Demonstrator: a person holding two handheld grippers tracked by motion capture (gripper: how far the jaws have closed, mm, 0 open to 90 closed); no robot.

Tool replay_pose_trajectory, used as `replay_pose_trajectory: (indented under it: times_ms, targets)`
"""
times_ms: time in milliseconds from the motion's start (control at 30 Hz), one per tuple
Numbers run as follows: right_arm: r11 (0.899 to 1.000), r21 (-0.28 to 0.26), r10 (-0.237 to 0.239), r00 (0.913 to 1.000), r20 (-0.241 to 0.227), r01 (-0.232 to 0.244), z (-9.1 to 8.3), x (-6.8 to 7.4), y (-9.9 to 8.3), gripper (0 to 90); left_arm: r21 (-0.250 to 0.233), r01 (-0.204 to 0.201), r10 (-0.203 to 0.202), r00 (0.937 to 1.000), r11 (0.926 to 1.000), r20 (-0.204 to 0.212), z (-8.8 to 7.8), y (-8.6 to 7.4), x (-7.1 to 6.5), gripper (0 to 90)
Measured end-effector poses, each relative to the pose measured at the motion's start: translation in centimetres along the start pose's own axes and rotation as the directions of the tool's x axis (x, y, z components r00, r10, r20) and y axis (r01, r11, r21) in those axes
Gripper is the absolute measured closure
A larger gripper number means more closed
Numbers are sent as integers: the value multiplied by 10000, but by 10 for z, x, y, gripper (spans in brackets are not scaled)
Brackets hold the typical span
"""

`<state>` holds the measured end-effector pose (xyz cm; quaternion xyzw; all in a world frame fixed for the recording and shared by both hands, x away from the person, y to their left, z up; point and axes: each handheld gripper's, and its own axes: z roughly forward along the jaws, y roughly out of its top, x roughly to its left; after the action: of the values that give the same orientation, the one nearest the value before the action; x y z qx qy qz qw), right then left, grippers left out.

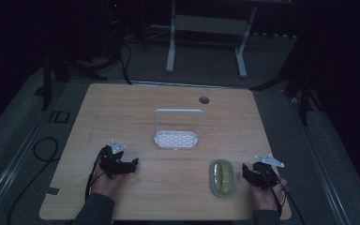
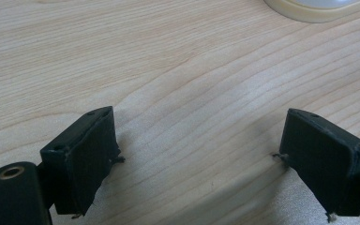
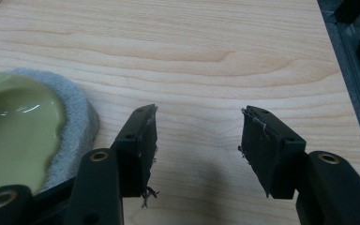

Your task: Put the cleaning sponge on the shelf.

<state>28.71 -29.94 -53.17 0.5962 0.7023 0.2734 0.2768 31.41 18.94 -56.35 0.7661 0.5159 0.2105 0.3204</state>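
A pale green oval dish [image 1: 222, 176] lies on a grey felt pad [image 1: 214, 186] near the wooden table's front right. My right gripper [image 1: 247, 171] sits just right of it, held in a hand. In the right gripper view the dish [image 3: 14, 131] and pad [image 3: 77, 112] lie left of my open right gripper [image 3: 199, 129], which has bare wood between its jaws. My left gripper [image 1: 132, 164] rests at the front left, jaws wide apart over bare wood [image 2: 197, 136].
A white rack [image 1: 177, 133] with a tall loop handle stands mid-table; its cream rim [image 2: 318, 9] shows in the left gripper view. A cable hole [image 1: 204, 100] sits near the far edge. The table's right edge [image 3: 337, 70] is close to my right gripper.
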Motion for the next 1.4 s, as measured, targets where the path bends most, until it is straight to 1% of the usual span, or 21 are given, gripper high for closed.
replay_pose_trajectory:
  times_ms: [67,167,267,367,567,667,700,800,900,1033,1200,1267,1400]
  targets:
    - [9999,89,113,9999,24,-113,-2,3,1,452,2,1,-1,10000,10000,1,0,0,0,115]
    - [9985,330,436,9990,-67,-433,-6,7,5,452,1,-1,1,10000,10000,1,0,0,0,115]
    - [9978,414,526,9986,-66,-523,-9,11,7,456,-2,1,-1,10000,10000,-3,0,0,0,115]
    - [9974,446,580,9981,-194,-571,-14,15,10,470,-1,4,-4,10000,10000,-2,0,0,0,115]
    - [9986,369,387,9979,-514,-368,-23,26,15,510,2,1,-1,10000,10000,-1,0,0,0,115]
    - [9986,370,409,9966,-721,-383,-26,32,18,512,2,-2,2,10000,10000,0,0,0,0,115]
    - [9988,356,371,9966,-742,-345,-28,34,19,511,1,-2,2,10000,10000,-2,0,0,0,115]
    - [9988,419,284,9971,-700,-255,-31,40,22,465,4,-2,2,10000,10000,-1,0,0,0,115]
    - [9983,551,231,9968,-760,-189,-34,45,25,458,3,-4,4,10000,10000,-2,0,0,0,115]
    - [9958,863,382,9952,-898,-304,-37,52,31,466,0,0,0,10000,10000,-2,0,0,0,115]
    - [9940,1050,419,9938,-1029,-311,-41,57,37,481,2,-2,2,10000,10000,-2,0,0,0,115]
    - [9925,1183,440,9923,-1159,-302,-42,60,38,486,0,0,0,10000,10000,-1,0,0,0,115]
    - [9883,1515,353,9909,-1301,-153,-40,65,40,493,1,0,0,10000,10000,-3,0,0,0,115]
